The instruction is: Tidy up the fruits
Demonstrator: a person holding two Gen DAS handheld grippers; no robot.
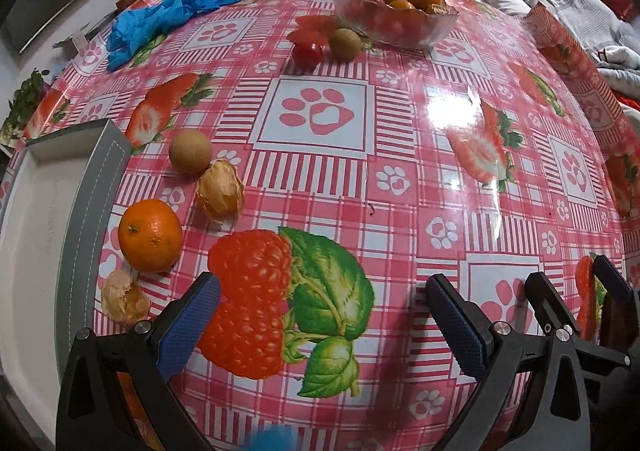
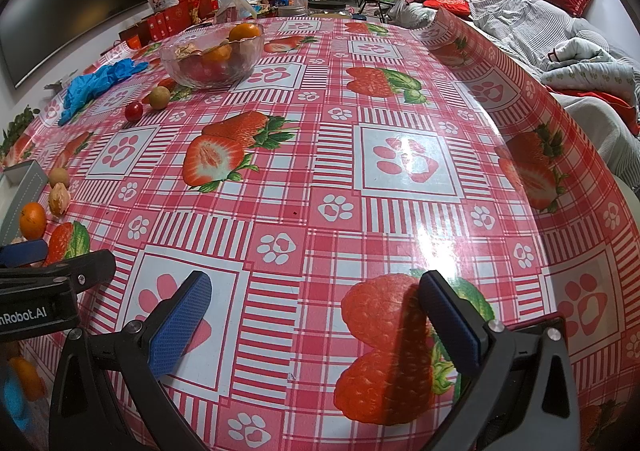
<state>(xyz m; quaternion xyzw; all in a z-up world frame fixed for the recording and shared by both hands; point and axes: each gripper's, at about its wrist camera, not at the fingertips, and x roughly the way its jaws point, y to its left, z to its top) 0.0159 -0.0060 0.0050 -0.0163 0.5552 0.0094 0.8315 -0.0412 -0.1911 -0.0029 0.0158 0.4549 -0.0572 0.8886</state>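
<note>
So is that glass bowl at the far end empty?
No. The glass bowl holds fruit: oranges rise above its rim, and red pieces show through the wall.

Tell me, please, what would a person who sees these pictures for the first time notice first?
The loud pink checked tablecloth, printed with strawberries and paw marks, fills both views. At its far side stands a glass bowl of fruit, with a crumpled blue glove to its left. Near the left gripper, whose jaws stand open and empty, a bright orange lies beside a grey tray.
</note>
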